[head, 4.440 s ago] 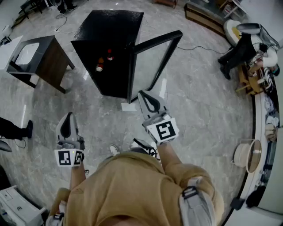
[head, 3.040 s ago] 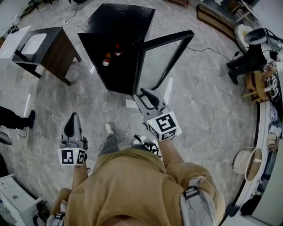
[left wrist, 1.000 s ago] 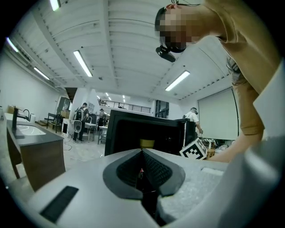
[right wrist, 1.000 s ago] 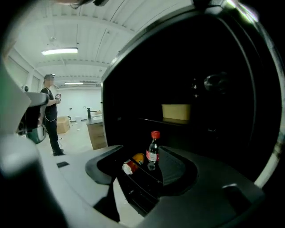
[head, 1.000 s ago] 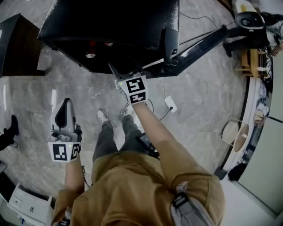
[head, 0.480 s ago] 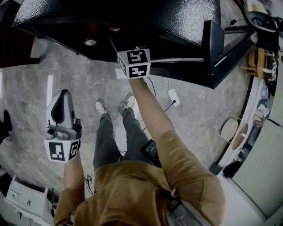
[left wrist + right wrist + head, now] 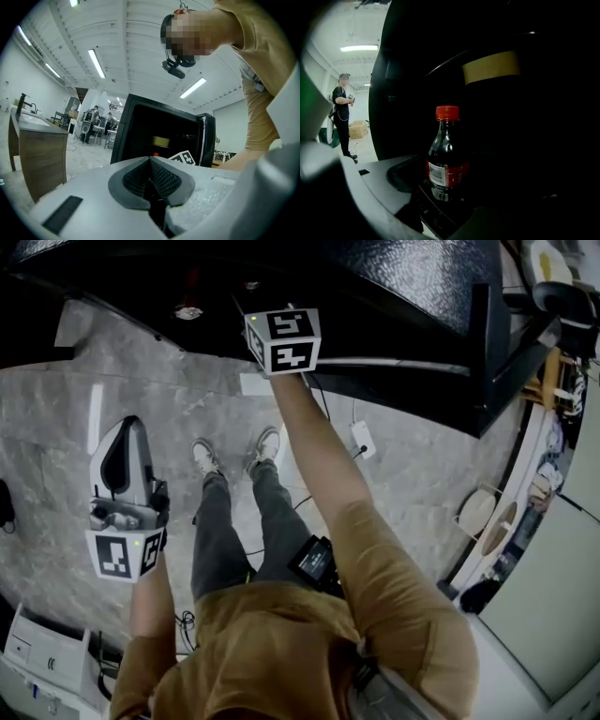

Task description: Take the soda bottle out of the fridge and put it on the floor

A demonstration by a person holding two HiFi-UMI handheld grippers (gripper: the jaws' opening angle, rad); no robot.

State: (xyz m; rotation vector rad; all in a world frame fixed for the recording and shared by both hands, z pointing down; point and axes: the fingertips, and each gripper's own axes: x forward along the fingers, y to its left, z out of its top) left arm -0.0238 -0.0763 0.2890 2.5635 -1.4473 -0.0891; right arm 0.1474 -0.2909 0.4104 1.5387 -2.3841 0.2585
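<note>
Soda bottle (image 7: 446,150) stands upright inside the dark fridge (image 7: 403,296), straight ahead of the right tongs (image 7: 445,194). Its base is between the jaw tips, and the jaws have just been opening and stand wide without pressing on it. The bottle is clear plastic holding dark drink, with a red screw cap and a red label carrying a white barcode patch. A yellow band (image 7: 491,67) shows in the gloom above and behind it. The fridge is a black box with a pebbled top, and its door (image 7: 489,343) hangs open to the right. Grey marbled floor (image 7: 56,427) lies all around, with a white power strip (image 7: 361,439) and its cable near the person's shoes (image 7: 204,457). The right arm reaches straight out into the cabinet, with its marker cube at the opening and the tongs tipped slightly down. The left tongs (image 7: 127,424), white-shelled with ribbed black pads, are held level beside the left leg, jaws closed together on nothing.
</note>
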